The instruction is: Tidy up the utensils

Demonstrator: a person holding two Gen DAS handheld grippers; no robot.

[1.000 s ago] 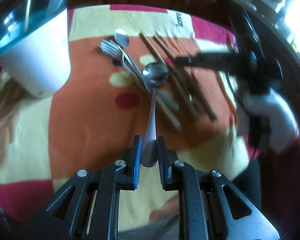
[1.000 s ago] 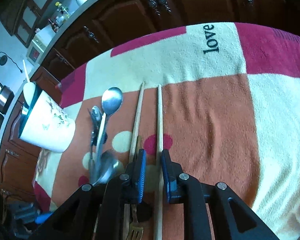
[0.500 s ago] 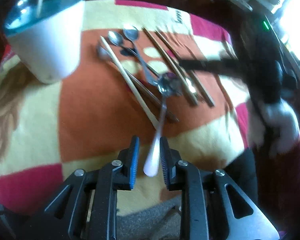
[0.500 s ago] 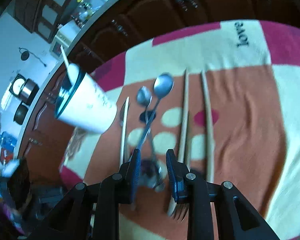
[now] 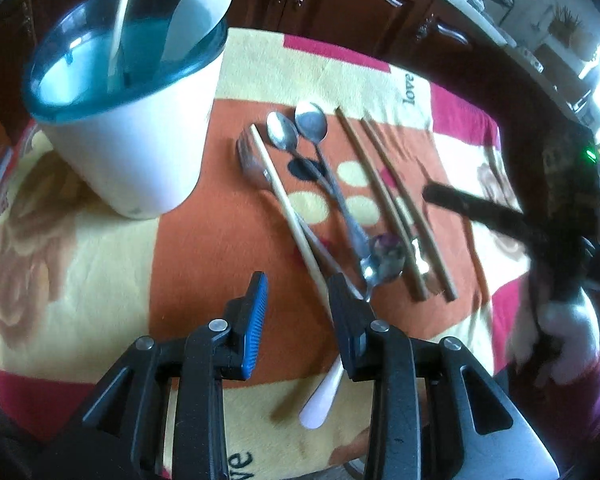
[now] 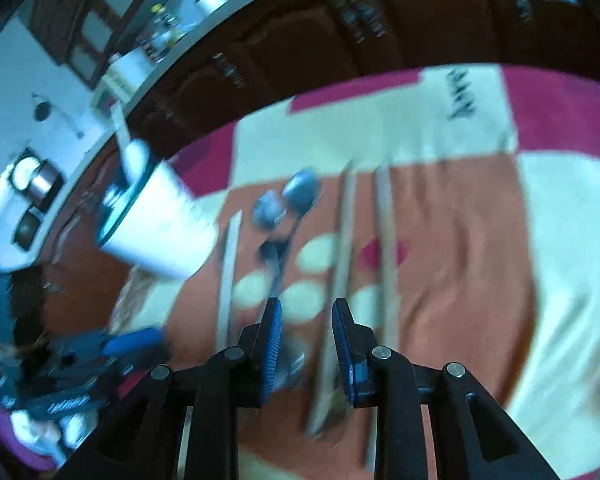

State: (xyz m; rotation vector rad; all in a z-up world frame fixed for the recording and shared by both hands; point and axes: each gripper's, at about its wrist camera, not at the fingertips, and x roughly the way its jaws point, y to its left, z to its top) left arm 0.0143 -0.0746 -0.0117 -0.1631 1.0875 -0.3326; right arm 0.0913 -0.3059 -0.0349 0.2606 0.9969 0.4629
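Little looks sorted yet: the white holder cup (image 5: 140, 128) with its teal rim holds only a pale spoon and a stick, while two metal spoons (image 5: 296, 130), a fork, a loose chopstick (image 5: 288, 208) and a chopstick pair (image 5: 392, 204) lie side by side on the patterned towel (image 5: 100, 280). The left tongs (image 5: 300, 300) are spreading with nothing pinched, a white-handled spoon (image 5: 328, 384) lying below them; the right tongs (image 6: 306, 340) hover slightly parted and empty.
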